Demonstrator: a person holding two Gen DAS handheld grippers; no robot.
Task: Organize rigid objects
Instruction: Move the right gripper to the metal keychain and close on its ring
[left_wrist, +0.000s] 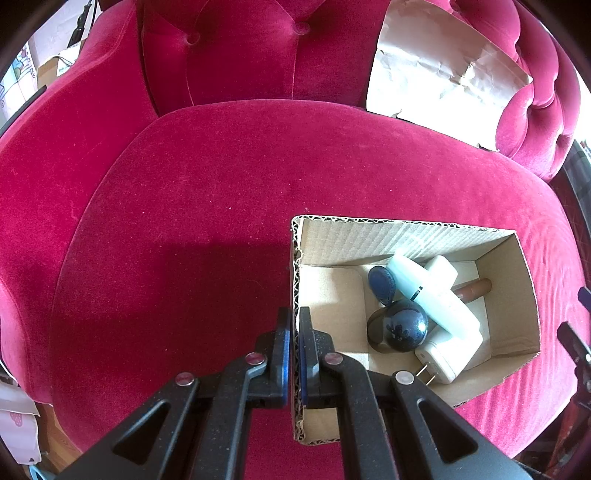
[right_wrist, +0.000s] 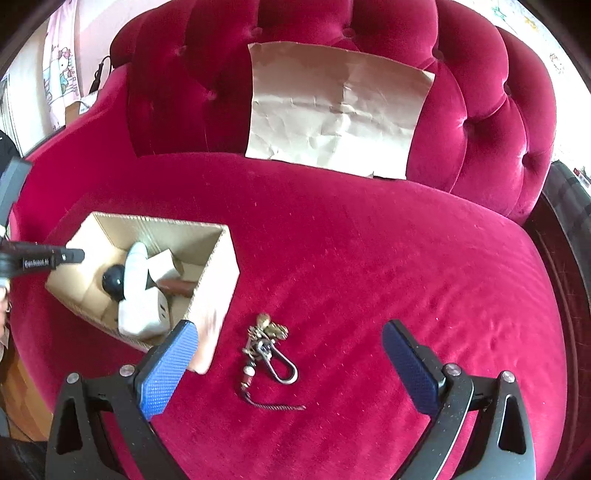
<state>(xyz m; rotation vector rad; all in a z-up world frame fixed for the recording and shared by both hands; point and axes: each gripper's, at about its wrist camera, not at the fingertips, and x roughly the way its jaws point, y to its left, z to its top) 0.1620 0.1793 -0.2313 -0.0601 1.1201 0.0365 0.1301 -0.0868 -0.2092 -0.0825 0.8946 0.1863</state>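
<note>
An open cardboard box (left_wrist: 406, 230) sits on the red velvet sofa seat. My left gripper (left_wrist: 294, 317) is shut on the box's left wall. In the box lie a white charger plug (left_wrist: 448, 356), a dark ball (left_wrist: 404, 328), a pale tube (left_wrist: 410, 277), a blue oval piece (left_wrist: 382, 282) and a brown stick (left_wrist: 476, 288). In the right wrist view the box (right_wrist: 214, 280) is at left, with the left gripper (right_wrist: 72, 255) at its far wall. A keyring with carabiner (right_wrist: 271, 350) lies on the seat between the fingers of my open right gripper (right_wrist: 290, 341).
A creased sheet of brown paper (right_wrist: 332, 110) leans against the tufted sofa back (right_wrist: 480, 110). The sofa's left arm (left_wrist: 55, 147) rises beside the seat. A wooden floor shows past the seat's left edge (right_wrist: 14, 373).
</note>
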